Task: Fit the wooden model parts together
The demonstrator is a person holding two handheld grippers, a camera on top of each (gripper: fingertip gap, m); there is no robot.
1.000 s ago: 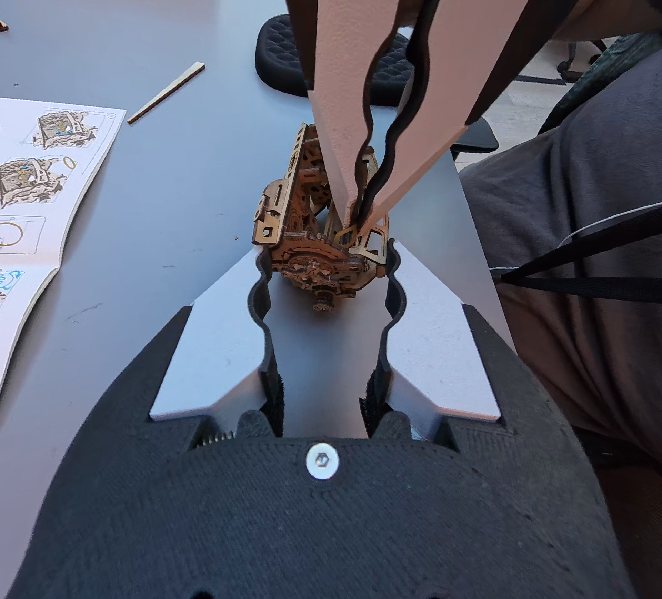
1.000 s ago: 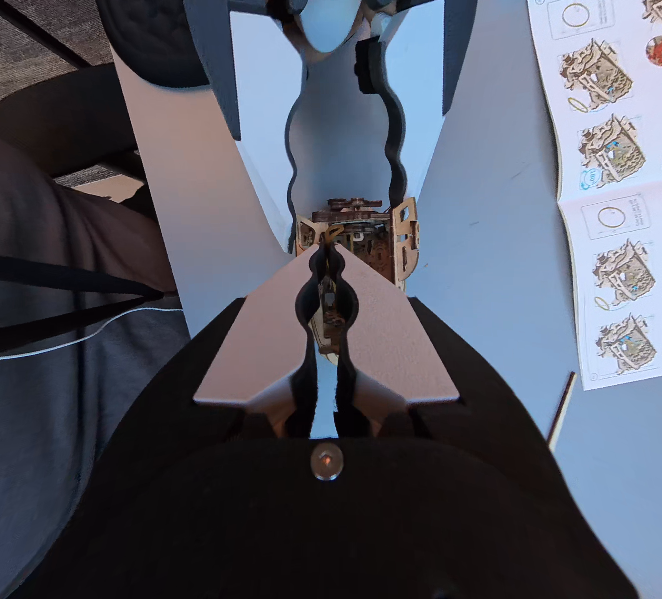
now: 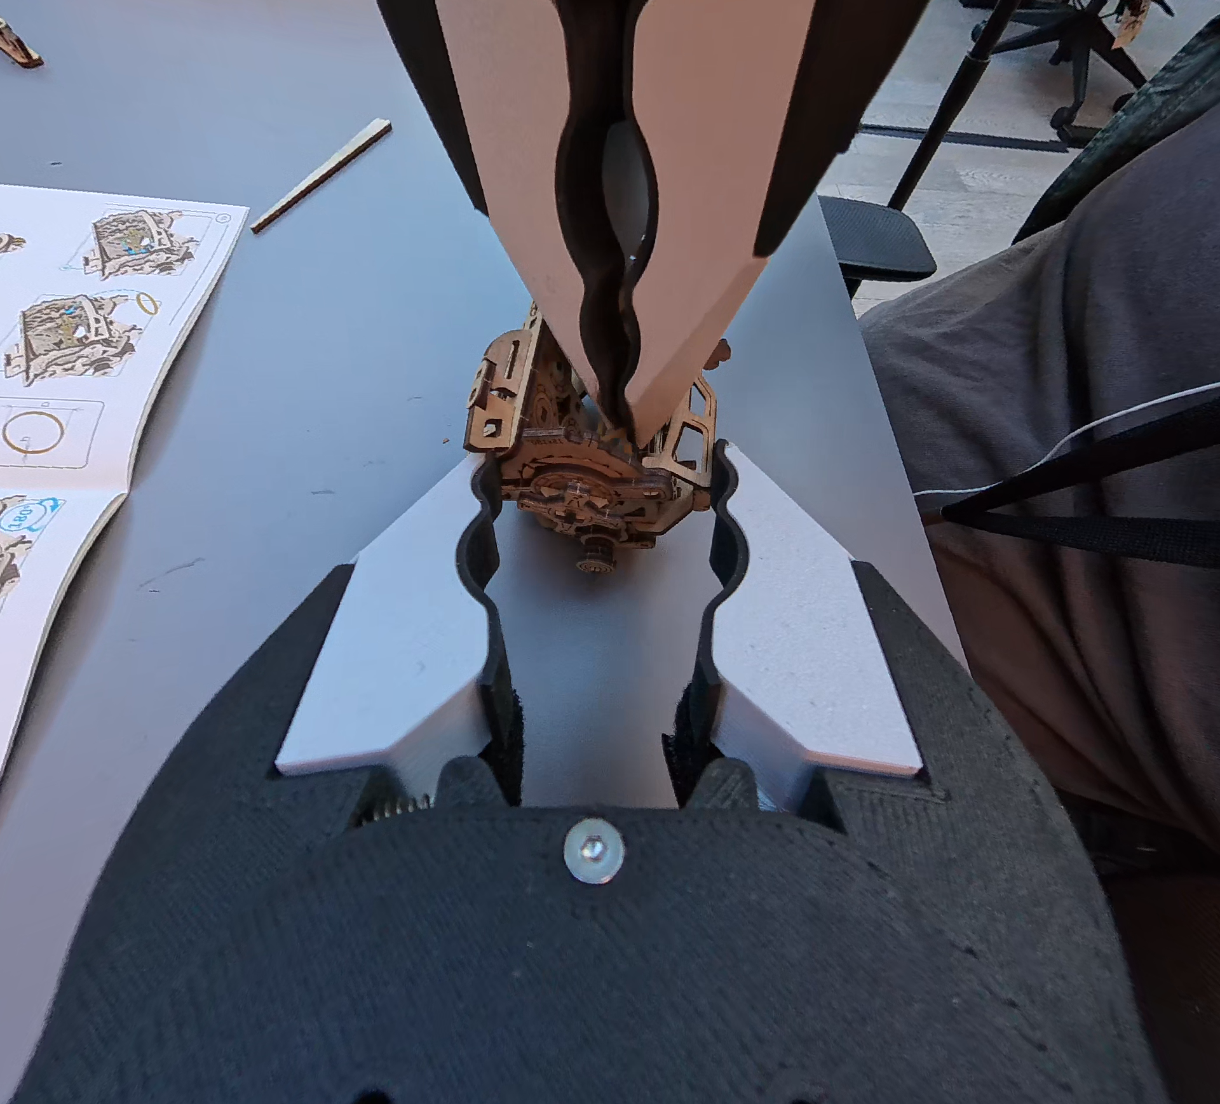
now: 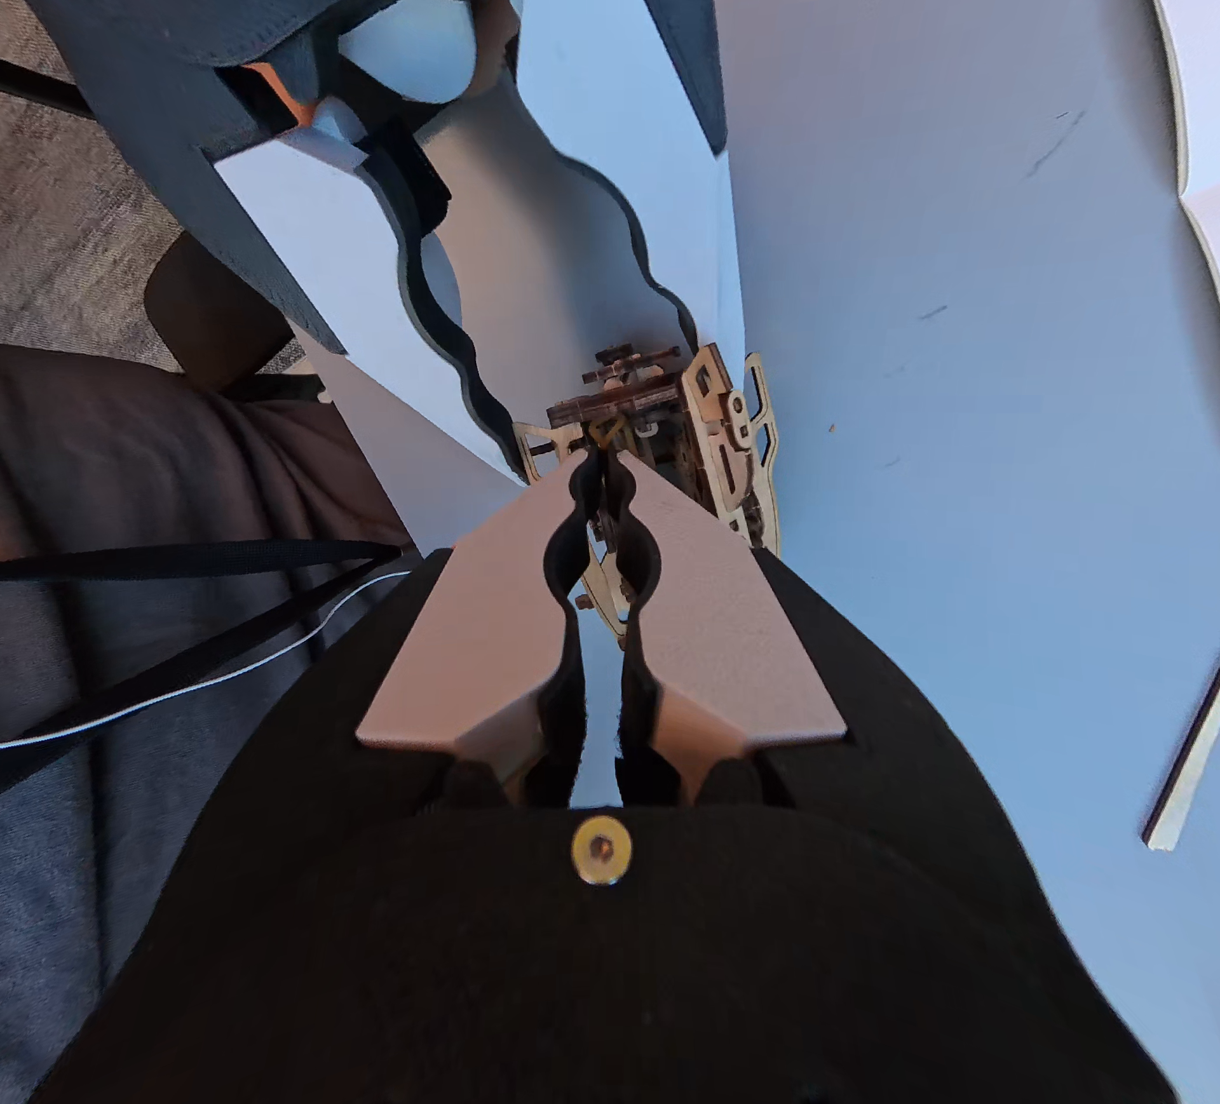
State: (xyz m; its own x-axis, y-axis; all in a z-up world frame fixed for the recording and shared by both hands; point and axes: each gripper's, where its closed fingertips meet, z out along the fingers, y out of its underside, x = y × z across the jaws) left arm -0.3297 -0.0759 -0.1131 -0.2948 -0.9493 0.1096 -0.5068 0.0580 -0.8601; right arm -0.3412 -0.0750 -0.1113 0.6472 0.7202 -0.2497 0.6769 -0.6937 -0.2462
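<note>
Wooden model (image 3: 587, 478): stands at the grey table (image 3: 330, 379) corner, clamped between the left gripper (image 3: 597, 478) fingertips. Right gripper (image 4: 602, 465): closed on a small yellowish loop (image 4: 606, 431) at the model's top. Risk: a skewed pull could slip the loop off, or crack thin laser-cut parts. Instruction booklet (image 3: 79, 346) lies nearby.

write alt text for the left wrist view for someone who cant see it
The left gripper clamps a small wooden model on a grey table, while the right gripper reaches down from above, tips closed at the model's top. An instruction booklet lies to the left.
</note>
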